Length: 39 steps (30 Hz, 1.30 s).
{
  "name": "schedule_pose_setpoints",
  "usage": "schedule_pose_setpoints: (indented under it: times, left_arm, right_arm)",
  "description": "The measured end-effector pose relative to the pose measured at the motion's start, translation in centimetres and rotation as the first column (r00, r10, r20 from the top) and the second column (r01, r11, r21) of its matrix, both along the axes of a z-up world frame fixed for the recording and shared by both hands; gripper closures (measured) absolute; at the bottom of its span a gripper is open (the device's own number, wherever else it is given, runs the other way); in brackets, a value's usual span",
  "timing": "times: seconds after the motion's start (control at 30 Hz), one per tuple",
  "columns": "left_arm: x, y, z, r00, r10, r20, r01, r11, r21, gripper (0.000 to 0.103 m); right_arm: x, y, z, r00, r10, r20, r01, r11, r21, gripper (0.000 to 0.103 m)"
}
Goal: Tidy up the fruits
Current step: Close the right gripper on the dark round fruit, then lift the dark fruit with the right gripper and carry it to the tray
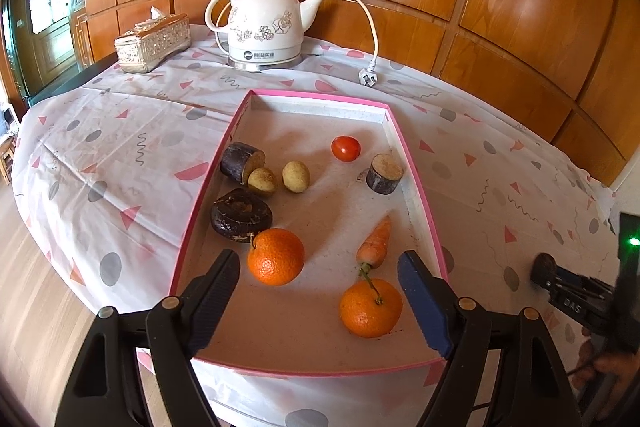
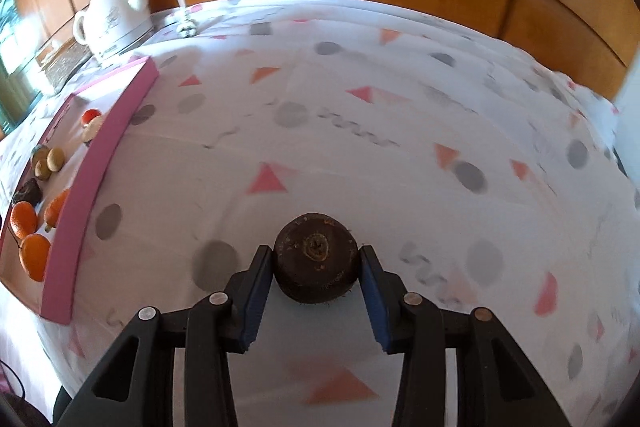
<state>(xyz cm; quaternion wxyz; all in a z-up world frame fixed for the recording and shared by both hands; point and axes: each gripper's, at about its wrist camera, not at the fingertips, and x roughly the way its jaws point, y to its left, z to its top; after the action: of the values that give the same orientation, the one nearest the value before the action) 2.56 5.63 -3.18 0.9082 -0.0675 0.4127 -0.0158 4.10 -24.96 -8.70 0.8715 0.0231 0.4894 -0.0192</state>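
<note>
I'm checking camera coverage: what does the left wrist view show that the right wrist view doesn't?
Only the left wrist view shows the open left gripper over the pink tray's near end, the tray floor and the plug. Only the right wrist view shows the dark round water chestnut's top close up between the right gripper's fingers, over the tablecloth. Both show the tray, oranges, carrot, tomato, kettle and tissue box.

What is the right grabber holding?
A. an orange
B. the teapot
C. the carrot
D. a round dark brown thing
D: the right gripper has its pads closed on a round dark brown thing above the tablecloth, outside the pink tray.
</note>
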Motion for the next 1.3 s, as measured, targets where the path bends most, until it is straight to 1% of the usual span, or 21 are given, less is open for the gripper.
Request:
schedule_pose_setpoints:
  times: [0.2, 0.37, 0.47, 0.53, 0.57, 0.63, 0.7, 0.83, 0.93, 1.03, 1.17, 1.2, 1.23, 1.3]
  left_arm:
    - [-0.3, -0.3, 0.2, 1.000, -0.007, 0.006, 0.007, 1.000, 0.000, 0.021]
    - [-0.4, -0.4, 0.4, 1.000, -0.014, 0.009, 0.014, 1.000, 0.004, 0.021]
    - [-0.6, -0.4, 0.5, 1.000, -0.011, 0.012, 0.011, 1.000, 0.003, 0.019]
    - [-0.6, -0.4, 0.4, 1.000, -0.009, 0.010, 0.009, 1.000, 0.000, 0.019]
    - [-0.6, -0.4, 0.4, 1.000, -0.009, 0.010, 0.009, 1.000, 0.001, 0.019]
    - [-0.5, -0.5, 0.4, 1.000, -0.011, 0.009, 0.011, 1.000, 0.002, 0.019]
    - [-0.5, -0.6, 0.4, 1.000, -0.014, 0.007, 0.014, 1.000, 0.004, 0.019]
    - [-0.5, -0.7, 0.3, 1.000, -0.017, 0.002, 0.017, 1.000, 0.007, 0.019]
    - [-0.5, -0.7, 0.3, 1.000, -0.016, -0.001, 0.016, 1.000, 0.006, 0.019]
    - [-0.5, -0.7, 0.3, 1.000, -0.016, -0.002, 0.016, 1.000, 0.006, 0.019]
    - [-0.5, -0.7, 0.2, 1.000, -0.016, -0.003, 0.016, 1.000, 0.003, 0.019]
    - [-0.5, -0.7, 0.2, 1.000, -0.016, -0.004, 0.016, 1.000, 0.004, 0.019]
    - [-0.5, -0.7, 0.2, 1.000, -0.015, -0.004, 0.015, 1.000, 0.005, 0.019]
    - [-0.5, -0.7, 0.1, 1.000, -0.016, -0.005, 0.016, 1.000, 0.004, 0.019]
  right_arm:
    - [-1.9, -2.7, -0.1, 0.997, -0.075, 0.001, 0.075, 0.997, 0.009, 0.059]
    - [-2.2, -3.4, -0.4, 0.996, -0.090, 0.015, 0.089, 0.995, 0.039, 0.059]
    - [-2.4, -3.8, -0.6, 0.994, -0.107, 0.021, 0.106, 0.992, 0.074, 0.058]
    - [-2.5, -4.0, -0.7, 0.994, -0.108, 0.027, 0.105, 0.990, 0.093, 0.055]
    - [-2.6, -4.1, -0.7, 0.994, -0.108, 0.032, 0.105, 0.990, 0.094, 0.052]
    - [-2.7, -4.2, -0.8, 0.993, -0.108, 0.041, 0.103, 0.988, 0.116, 0.042]
    - [-2.7, -4.3, -0.8, 0.993, -0.105, 0.051, 0.097, 0.986, 0.138, 0.039]
    - [-2.6, -4.0, -1.0, 0.993, -0.102, 0.062, 0.094, 0.987, 0.131, 0.035]
    - [-2.7, -4.1, -1.1, 0.989, -0.124, 0.077, 0.112, 0.984, 0.142, 0.035]
    - [-2.8, -4.1, -1.2, 0.985, -0.146, 0.087, 0.133, 0.980, 0.146, 0.035]
    - [-2.6, -3.8, -1.0, 0.987, -0.151, 0.061, 0.142, 0.982, 0.125, 0.035]
    - [-2.5, -3.9, -1.0, 0.986, -0.157, 0.056, 0.150, 0.981, 0.123, 0.038]
    - [-2.6, -3.9, -1.0, 0.985, -0.163, 0.056, 0.156, 0.981, 0.112, 0.048]
    - [-2.8, -4.0, -0.9, 0.983, -0.171, 0.066, 0.165, 0.983, 0.085, 0.059]
